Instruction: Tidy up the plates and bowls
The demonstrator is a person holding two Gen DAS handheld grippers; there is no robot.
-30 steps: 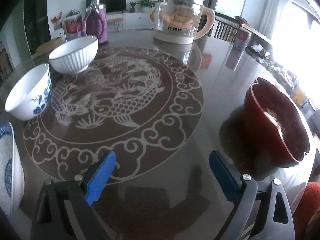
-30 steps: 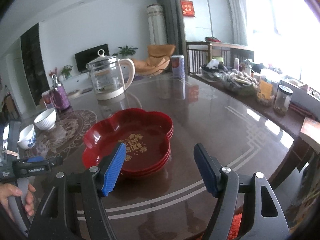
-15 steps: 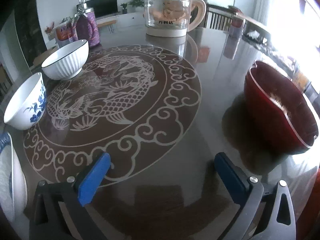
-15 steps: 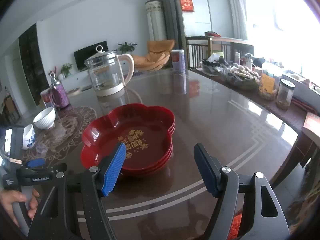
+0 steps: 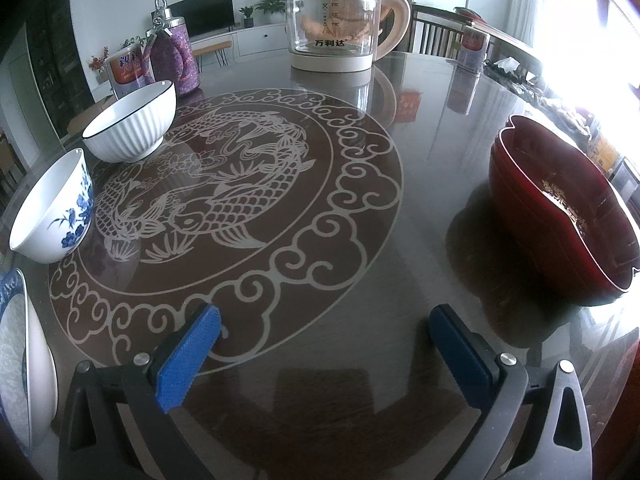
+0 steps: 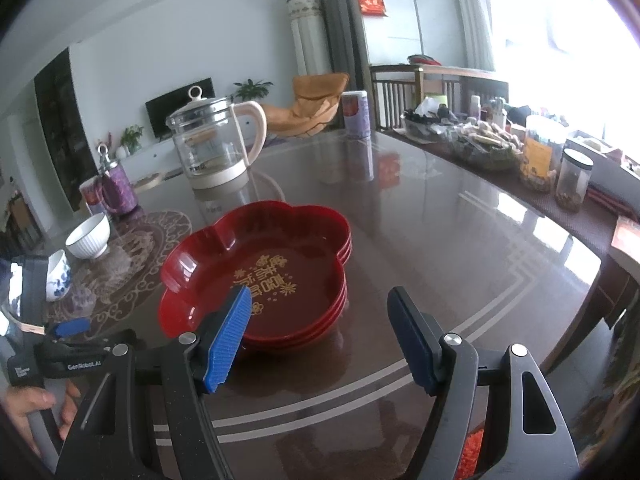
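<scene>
red plates (image 6: 260,272): lacquered, flower-shaped, already nested in one stack on the worktop (image 6: 460,248)
bowls: ribbed white bowl (image 5: 132,122) and blue-flowered bowl (image 5: 52,208) stand apart, unstacked, likely what is left
left hand-held gripper (image 5: 324,344): spread wide, holding nothing
right hand-held gripper (image 6: 320,332): spread wide, holding nothing, just before the stack

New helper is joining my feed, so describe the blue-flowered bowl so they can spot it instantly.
Start at the round fish-pattern mat on the dark glossy table. Two white bowls stand on its left edge, apart from each other. The blue-flowered bowl is the nearer one, with smooth sides and painted blue blossoms; the ribbed bowl behind it is plain white with a thin dark rim.
</scene>
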